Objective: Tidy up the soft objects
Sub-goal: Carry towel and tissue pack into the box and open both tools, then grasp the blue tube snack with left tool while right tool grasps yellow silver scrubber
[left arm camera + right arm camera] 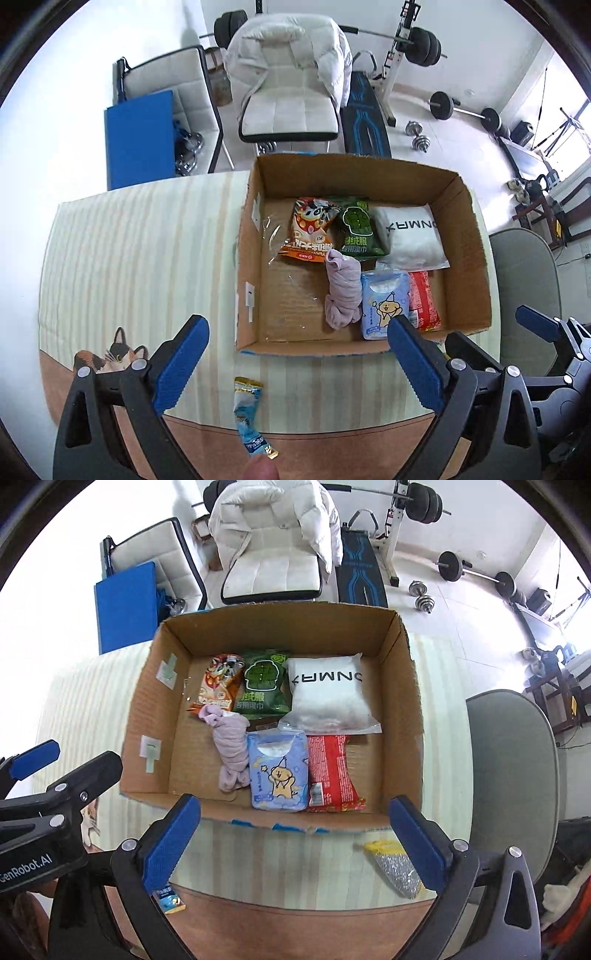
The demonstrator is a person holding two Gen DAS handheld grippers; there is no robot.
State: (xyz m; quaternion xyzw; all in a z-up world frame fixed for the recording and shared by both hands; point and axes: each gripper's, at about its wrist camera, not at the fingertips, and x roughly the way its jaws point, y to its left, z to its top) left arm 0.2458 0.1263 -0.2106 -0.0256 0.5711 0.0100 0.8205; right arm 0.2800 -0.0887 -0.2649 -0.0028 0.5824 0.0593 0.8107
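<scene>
An open cardboard box [251, 258] [406, 686] stands on the table. It holds an orange snack bag [310, 232], a green wipes pack [360, 229], a white pillow pack [413, 236], a rolled lilac cloth [343, 291], a blue tissue pack [384, 302] and a red pack [424, 299]. A small blue sachet [251, 417] lies on the table in front of the box, between the fingers of my open left gripper [295, 365]. My right gripper [295, 842] is open and empty before the box's near wall. A silver and yellow scouring pad [395, 867] lies by its right finger.
The table has a striped cloth with a cat print [118, 350]. A grey chair [513, 760] stands to the right. Behind the table are a white chair with a white jacket [288, 74], a blue board [140, 136] and weight equipment [421, 44].
</scene>
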